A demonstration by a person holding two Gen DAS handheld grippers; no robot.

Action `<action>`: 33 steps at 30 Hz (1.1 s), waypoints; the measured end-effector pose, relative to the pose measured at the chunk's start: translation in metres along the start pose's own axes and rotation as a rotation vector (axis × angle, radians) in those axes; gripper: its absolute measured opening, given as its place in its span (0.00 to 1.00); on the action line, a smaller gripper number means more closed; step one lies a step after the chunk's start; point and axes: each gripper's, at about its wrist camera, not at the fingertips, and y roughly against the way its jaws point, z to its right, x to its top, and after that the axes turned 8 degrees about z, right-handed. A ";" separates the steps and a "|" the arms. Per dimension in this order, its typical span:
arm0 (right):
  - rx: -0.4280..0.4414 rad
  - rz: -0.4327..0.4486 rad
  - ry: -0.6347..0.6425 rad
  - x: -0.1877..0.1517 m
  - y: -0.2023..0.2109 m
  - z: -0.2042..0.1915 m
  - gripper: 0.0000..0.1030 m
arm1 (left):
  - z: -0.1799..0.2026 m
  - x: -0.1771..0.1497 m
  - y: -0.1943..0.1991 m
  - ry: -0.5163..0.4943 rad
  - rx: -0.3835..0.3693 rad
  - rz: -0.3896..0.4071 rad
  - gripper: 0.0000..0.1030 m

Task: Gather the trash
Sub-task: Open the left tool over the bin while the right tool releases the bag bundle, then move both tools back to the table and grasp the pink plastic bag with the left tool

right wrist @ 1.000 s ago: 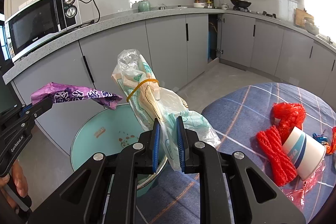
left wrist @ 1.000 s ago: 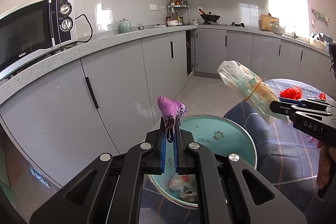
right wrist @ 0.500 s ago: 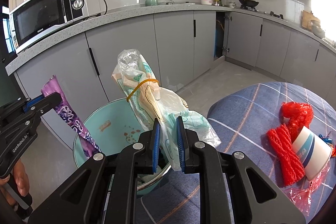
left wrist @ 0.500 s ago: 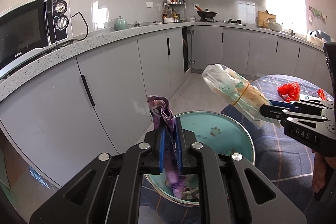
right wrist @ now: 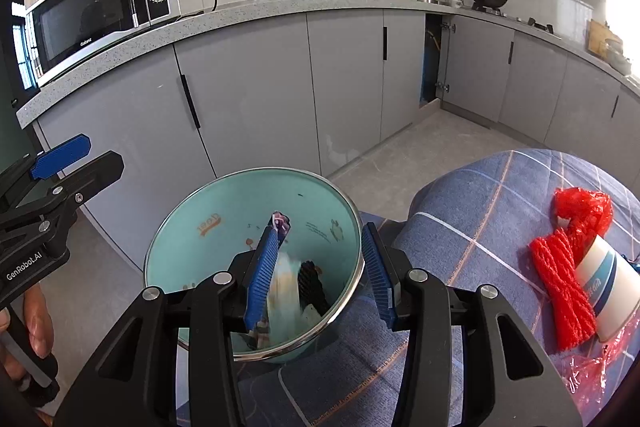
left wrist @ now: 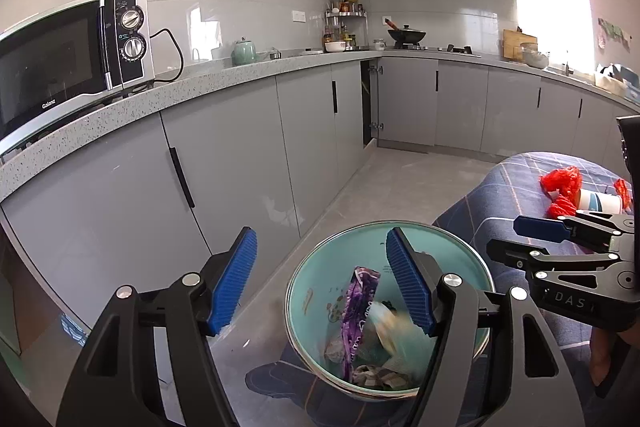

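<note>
A teal trash bin (left wrist: 400,225) (right wrist: 240,179) stands on the floor below both grippers, with scraps at its bottom. My left gripper (left wrist: 322,283) is over it, its jaws opening with nothing between them. The purple wrapper (left wrist: 360,307) (right wrist: 282,223) leans inside the bin. My right gripper (right wrist: 320,279) is also above the bin with its jaws opening. The clear plastic bag (right wrist: 284,291) (left wrist: 390,331) is a blur dropping from between them into the bin, free of the pads. Each gripper also shows in the other's view: the right (left wrist: 516,241), the left (right wrist: 84,159).
A table with a blue plaid cloth (right wrist: 480,207) is right of the bin, carrying red netting (right wrist: 560,275) (left wrist: 560,183) and a paper cup (right wrist: 604,283) (left wrist: 600,201). Grey cabinets and a counter with a microwave (right wrist: 100,11) run behind. A hand (right wrist: 36,323) holds the left gripper.
The left jaws spread and the purple wrapper fell into the bin. The right jaws then parted and the clear bag left them, falling into the bin.
</note>
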 end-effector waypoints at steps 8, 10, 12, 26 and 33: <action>-0.006 0.001 0.002 -0.004 0.003 0.001 0.43 | -0.003 0.001 0.002 0.005 0.016 0.011 0.72; -0.006 0.001 0.000 -0.004 0.004 0.001 0.43 | -0.002 0.001 0.002 0.003 0.018 0.010 0.76; -0.009 0.002 0.000 -0.004 0.005 0.002 0.43 | -0.002 0.001 0.002 0.003 0.022 0.013 0.78; -0.156 0.053 -0.023 -0.024 0.095 0.065 0.52 | 0.060 0.013 0.012 -0.071 -0.075 0.019 0.82; -0.362 0.067 -0.138 -0.056 0.162 0.147 0.55 | 0.142 0.014 0.017 -0.138 -0.215 0.021 0.82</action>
